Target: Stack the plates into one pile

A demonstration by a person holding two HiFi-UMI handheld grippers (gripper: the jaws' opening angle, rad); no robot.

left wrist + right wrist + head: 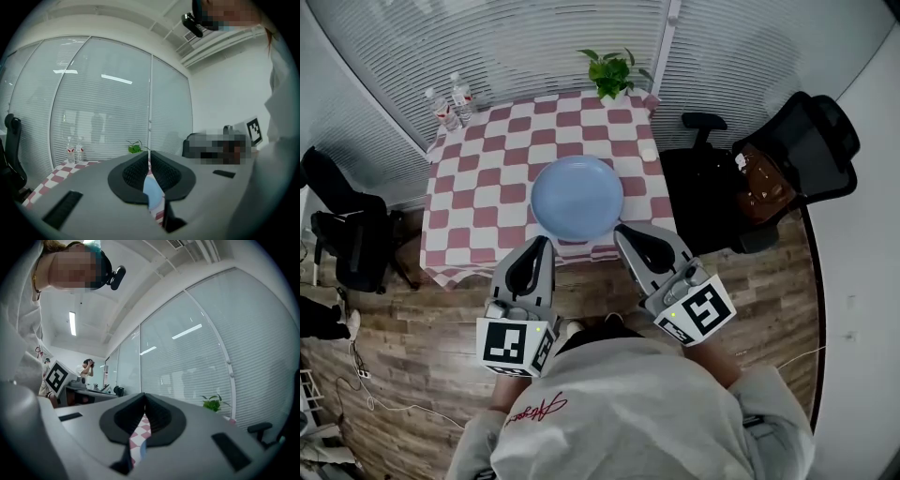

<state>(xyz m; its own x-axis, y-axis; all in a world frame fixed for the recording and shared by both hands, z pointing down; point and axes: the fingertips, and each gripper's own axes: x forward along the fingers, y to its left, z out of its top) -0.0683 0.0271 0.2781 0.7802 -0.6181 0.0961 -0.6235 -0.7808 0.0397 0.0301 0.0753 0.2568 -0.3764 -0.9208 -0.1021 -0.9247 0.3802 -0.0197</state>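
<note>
Tongs in head view: left tongs (542, 246) and right tongs (623, 234) clenched on nothing, poised at near edge of tabletop (455, 202), close to blue plate (577, 196) at its middle, not touching. Only one disc visible; cannot tell whether single plate or pile.

Left gripper view: tongs pressed together, with a sliver of blue plate and checked cloth (158, 215) through the slit.

Right gripper view: same closure, cloth beyond.

Judged: stacking likely finished, no loose plate in sight. Next move, if any: pull back clear without nudging the plate.

Smooth, seemingly matt blue plate (577, 197) on checked cloth (469, 187); wood-plank floor (422, 347)
</note>
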